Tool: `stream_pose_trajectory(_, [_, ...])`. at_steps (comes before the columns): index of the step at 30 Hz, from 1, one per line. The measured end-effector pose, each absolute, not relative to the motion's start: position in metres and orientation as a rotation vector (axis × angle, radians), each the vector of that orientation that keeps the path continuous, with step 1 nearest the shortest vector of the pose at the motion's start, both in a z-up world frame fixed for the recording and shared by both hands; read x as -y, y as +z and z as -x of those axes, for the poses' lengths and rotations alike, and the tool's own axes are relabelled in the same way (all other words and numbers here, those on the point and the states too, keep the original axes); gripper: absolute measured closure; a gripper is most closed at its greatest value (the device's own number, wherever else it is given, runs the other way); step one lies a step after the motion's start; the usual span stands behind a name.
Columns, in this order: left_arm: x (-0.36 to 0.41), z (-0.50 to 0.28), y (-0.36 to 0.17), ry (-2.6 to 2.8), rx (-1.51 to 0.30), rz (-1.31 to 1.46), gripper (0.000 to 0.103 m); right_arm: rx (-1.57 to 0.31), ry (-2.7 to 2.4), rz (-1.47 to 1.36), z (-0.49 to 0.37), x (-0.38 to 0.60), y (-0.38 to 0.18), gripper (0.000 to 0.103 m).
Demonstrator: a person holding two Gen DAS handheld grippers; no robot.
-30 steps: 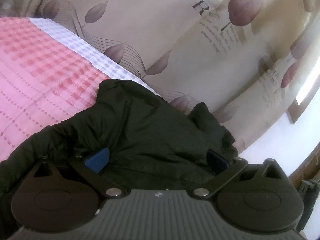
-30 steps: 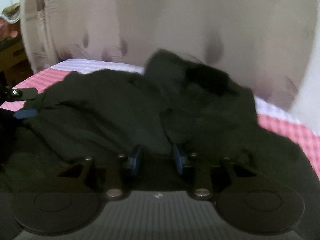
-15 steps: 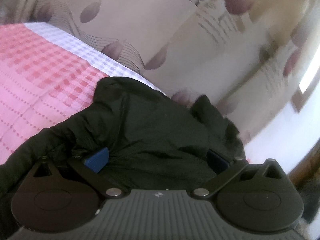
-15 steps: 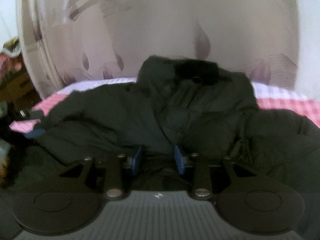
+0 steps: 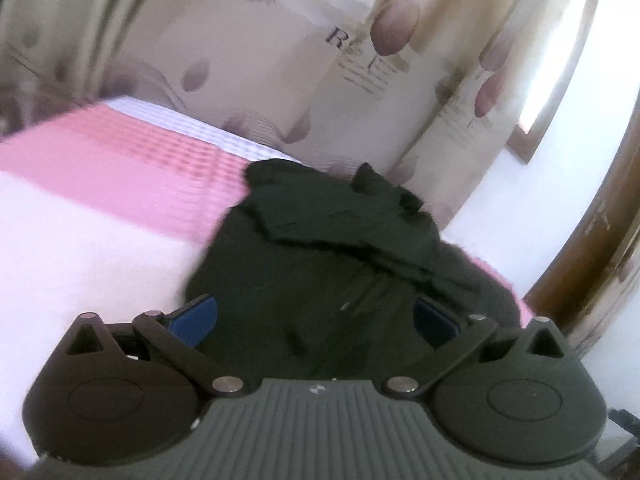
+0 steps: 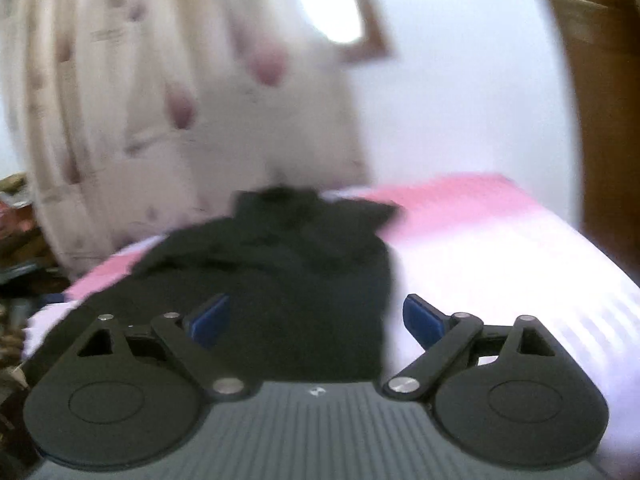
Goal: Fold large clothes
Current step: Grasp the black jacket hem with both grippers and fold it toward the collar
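Right jaws: the right gripper (image 6: 316,318) stands wide apart, having just been opening; its blue pads (image 6: 420,318) press on nothing.
Between right jaws: the near edge of the dark jacket (image 6: 288,272) fills the left part of the gap, bare sheet the right part; no pad grips it.
Left jaws: the left gripper (image 5: 316,318) is also spread wide, its blue pads (image 5: 196,318) at either side of the cloth.
Between left jaws: the dark jacket (image 5: 332,264) lies across the gap; whether the pads touch it cannot be told, and no pinch shows.
Jacket, left wrist view: a bunched dark heap running from the jaws toward 12 o'clock, a folded layer across its top toward 1 o'clock.
Jacket, right wrist view: blurred, it stretches from the jaws to 12 o'clock, with a dark flap at 10 o'clock.
Bed: the pink checked sheet (image 5: 132,168) lies at 9 to 10 o'clock of the jacket in the left wrist view; in the right wrist view the sheet (image 6: 492,248) spreads at 2 to 3 o'clock.
Curtain: the beige curtain (image 5: 280,80) with mauve leaf prints hangs beyond the bed at 12 o'clock.
Wall: the white wall (image 6: 460,92) at 1 o'clock, with a bright framed opening (image 6: 332,4) in it.
Wood: a brown wooden frame (image 5: 592,248) stands at 3 o'clock in the left wrist view.
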State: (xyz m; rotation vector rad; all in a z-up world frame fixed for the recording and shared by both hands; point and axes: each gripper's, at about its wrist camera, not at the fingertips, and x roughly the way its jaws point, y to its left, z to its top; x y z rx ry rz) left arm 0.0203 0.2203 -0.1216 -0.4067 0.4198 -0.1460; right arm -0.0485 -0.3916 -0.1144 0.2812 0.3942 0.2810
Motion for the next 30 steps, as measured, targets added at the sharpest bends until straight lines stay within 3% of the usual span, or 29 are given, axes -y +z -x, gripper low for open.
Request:
stream_pose_trajectory(7, [-0.253, 0.041, -0.152, -0.062, -0.47, 0.4, 0.0, -0.44, 0.172, -0.541, 0.105, 0.427, -0.175, 0.005])
stream_pose_trajectory(15, [-0.279, 0.057, -0.188, -0.072, -0.561, 0.483, 0.001, -0.435, 0.304, -0.62, 0.079, 0.399, -0.183, 0.005])
stream_pose_trajectory(17, [-0.28, 0.055, -0.195, -0.092, -0.588, 0.499, 0.001, -0.449, 0.345, -0.626, 0.07, 0.388, -0.183, 0.023])
stream_pose_trajectory(18, [-0.28, 0.055, -0.198, -0.102, -0.591, 0.499, 0.001, -0.463, 0.349, -0.62, 0.067, 0.383, -0.185, 0.044])
stream_pose_trajectory(19, [-0.28, 0.053, -0.201, -0.113, -0.597, 0.502, 0.003, -0.486, 0.335, -0.606, 0.062, 0.378, -0.187, 0.053])
stream_pose_trajectory(22, [-0.279, 0.05, -0.21, -0.18, -0.615, 0.549, 0.005, -0.507, 0.32, -0.621, 0.055, 0.369, -0.192, 0.071])
stream_pose_trajectory(24, [-0.277, 0.047, -0.212, -0.211, -0.625, 0.551, 0.01, -0.502, 0.328, -0.653, 0.054, 0.37, -0.193, 0.078])
stream_pose_trajectory(26, [-0.274, 0.044, -0.212, -0.244, -0.635, 0.541, 0.026, -0.481, 0.351, -0.713, 0.057, 0.377, -0.19, 0.082])
stream_pose_trajectory(27, [-0.271, 0.044, -0.211, -0.269, -0.631, 0.537, 0.043, -0.467, 0.363, -0.744, 0.057, 0.38, -0.188, 0.084])
stream_pose_trajectory(28, [-0.269, 0.044, -0.209, -0.284, -0.626, 0.534, 0.048, -0.455, 0.371, -0.765, 0.057, 0.384, -0.186, 0.084])
stream_pose_trajectory(30, [-0.262, 0.047, -0.204, -0.266, -0.616, 0.486, 0.048, -0.457, 0.36, -0.752, 0.053, 0.388, -0.184, 0.084])
